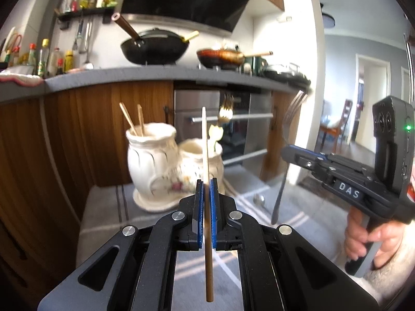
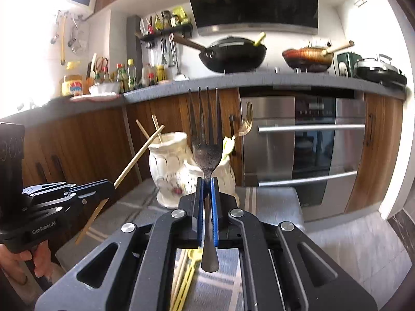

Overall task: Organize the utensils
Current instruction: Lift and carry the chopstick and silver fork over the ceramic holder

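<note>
My left gripper (image 1: 206, 181) is shut on a wooden chopstick (image 1: 206, 150) held upright, in front of a white ceramic double-jar holder (image 1: 150, 165). The holder's left jar (image 2: 168, 160) holds two chopsticks (image 1: 132, 121); its right jar (image 1: 199, 155) holds a gold fork (image 1: 226, 108). My right gripper (image 2: 207, 181) is shut on a steel fork (image 2: 207, 140), tines up, just in front of the holder. The right gripper also shows in the left wrist view (image 1: 288, 153), and the left gripper in the right wrist view (image 2: 111, 185) with its chopstick (image 2: 135, 158).
The holder stands on a grey striped cloth (image 1: 103, 207) over a low surface. A spoon (image 1: 259, 199) lies on the cloth. Yellow utensils and chopsticks (image 2: 186, 274) lie under my right gripper. Wooden cabinets (image 2: 77, 140), an oven (image 2: 306, 150) and a counter with woks (image 2: 233, 54) stand behind.
</note>
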Available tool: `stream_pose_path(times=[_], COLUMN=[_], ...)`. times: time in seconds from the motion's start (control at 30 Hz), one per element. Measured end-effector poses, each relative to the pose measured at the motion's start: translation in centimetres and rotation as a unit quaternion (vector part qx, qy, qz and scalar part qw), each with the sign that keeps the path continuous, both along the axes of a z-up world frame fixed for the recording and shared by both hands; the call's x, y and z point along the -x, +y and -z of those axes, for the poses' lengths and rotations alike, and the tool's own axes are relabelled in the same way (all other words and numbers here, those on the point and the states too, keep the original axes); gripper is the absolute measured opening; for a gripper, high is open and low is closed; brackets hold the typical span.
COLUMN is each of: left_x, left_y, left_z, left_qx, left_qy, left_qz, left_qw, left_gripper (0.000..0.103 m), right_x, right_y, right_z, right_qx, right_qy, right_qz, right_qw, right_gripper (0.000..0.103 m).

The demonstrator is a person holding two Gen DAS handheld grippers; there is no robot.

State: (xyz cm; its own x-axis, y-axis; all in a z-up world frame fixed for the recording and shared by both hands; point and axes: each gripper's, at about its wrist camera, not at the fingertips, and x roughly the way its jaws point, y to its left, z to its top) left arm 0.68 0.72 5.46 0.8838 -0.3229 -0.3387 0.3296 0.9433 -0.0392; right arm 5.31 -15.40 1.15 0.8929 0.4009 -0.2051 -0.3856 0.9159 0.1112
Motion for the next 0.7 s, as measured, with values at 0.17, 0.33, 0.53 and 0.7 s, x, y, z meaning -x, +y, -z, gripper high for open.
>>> stream_pose_path(times=[0.17, 0.33, 0.53, 0.7], left_x=[-1.6, -3.1, -5.6, -9.7], left_y=[1.9, 3.5, 6.4, 8.3], left_z=[-1.7, -3.4, -5.5, -5.9], left_qx=[0.038, 0.061, 0.114, 0.157], left_qy=[-0.018, -0.058, -0.113, -0.131], left_qz=[-0.008, -0.021, -0.031, -0.033], left_qw=[0.9991, 0.9962, 0.9866, 0.9784], left_gripper=[0.005, 0.005, 0.005, 0.005], right_x=[-1.8, -4.4, -7.4, -10.2], right_y=[0.1, 0.2, 0.5, 1.3], right_z=[-1.8, -4.0, -6.1, -6.5], right_qx=[-0.018, -0.038, -0.07, -0.084], right_qy=[-0.012, -0.033, -0.052, -0.052], right_qz=[0.0, 0.007, 0.001, -0.013], right_qw=[1.0, 0.999, 0.996, 0.995], right_gripper=[0.005, 0.005, 0.005, 0.005])
